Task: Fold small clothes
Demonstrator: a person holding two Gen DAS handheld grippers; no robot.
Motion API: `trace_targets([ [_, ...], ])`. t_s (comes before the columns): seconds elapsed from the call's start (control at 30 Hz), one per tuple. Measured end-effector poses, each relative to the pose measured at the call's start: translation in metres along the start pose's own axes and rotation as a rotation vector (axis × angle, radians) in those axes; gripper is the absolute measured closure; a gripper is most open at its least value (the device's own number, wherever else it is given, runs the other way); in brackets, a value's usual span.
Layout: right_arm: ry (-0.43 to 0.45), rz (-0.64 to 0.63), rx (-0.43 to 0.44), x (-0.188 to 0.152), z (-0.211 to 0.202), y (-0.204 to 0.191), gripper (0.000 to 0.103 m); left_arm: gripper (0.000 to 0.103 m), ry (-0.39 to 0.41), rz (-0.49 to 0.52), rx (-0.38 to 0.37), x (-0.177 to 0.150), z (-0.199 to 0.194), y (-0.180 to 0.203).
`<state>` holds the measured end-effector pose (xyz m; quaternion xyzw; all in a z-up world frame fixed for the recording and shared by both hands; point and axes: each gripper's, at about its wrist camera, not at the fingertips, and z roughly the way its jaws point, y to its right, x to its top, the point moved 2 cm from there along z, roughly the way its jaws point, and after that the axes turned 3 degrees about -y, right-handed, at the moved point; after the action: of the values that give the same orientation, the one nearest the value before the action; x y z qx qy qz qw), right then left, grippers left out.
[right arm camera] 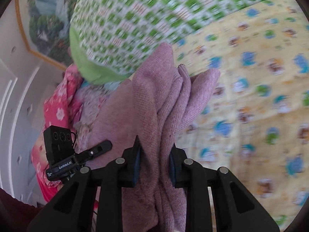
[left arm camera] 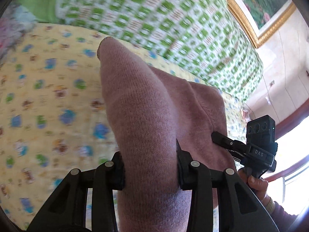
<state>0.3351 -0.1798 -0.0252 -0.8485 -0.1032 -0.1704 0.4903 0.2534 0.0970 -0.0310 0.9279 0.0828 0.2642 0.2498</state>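
Knitwear fills both of your views: one pink knitted garment is lifted off the bed, held between your two grippers. Your left gripper has its fingers pressed in on a thick rolled part of the knit, which bulges above and below the pads. Your right gripper pinches a bunch of several folded layers of the same pink garment, the fabric squeezed narrow between the pads. In the left wrist view you can see your right gripper biting the garment's far edge, with your right hand on its handle. Under the garment lies a yellow sheet printed with small cartoon animals; beyond it sits a green-and-white checked quilt. A pink flowered cloth is heaped beside the quilt. No box, basket or other container shows in either view, and the background is blurred.
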Motion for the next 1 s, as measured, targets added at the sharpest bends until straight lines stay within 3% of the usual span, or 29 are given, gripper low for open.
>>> trace_targets([
  [0.13,-0.06,-0.01,0.003,-0.007,0.036,-0.006,0.077,0.065,0.016,-0.061,0.019,-0.016,-0.019,-0.043],
  [0.33,-0.152,0.008,-0.051,-0.028,0.075,0.009,0.077,0.065,-0.032,-0.125,0.097,-0.045,-0.002,-0.085],
  [0.43,-0.165,0.04,-0.079,-0.035,0.078,0.027,0.077,0.063,-0.043,-0.137,0.103,-0.055,0.007,-0.094],
  [0.57,-0.169,0.076,-0.078,-0.039,0.078,0.043,0.077,0.052,-0.051,-0.14,0.114,-0.062,0.017,-0.102],
  [0.6,-0.169,0.078,-0.084,-0.04,0.079,0.044,0.076,0.046,-0.057,-0.148,0.125,-0.064,0.019,-0.106],
  [0.77,-0.178,0.067,-0.124,-0.038,0.08,0.035,0.066,0.04,-0.073,-0.194,0.114,-0.065,0.019,-0.113],
  [1.0,-0.127,0.026,-0.184,-0.033,0.057,0.016,0.062,0.04,-0.075,-0.169,0.166,-0.064,-0.004,-0.106],
])
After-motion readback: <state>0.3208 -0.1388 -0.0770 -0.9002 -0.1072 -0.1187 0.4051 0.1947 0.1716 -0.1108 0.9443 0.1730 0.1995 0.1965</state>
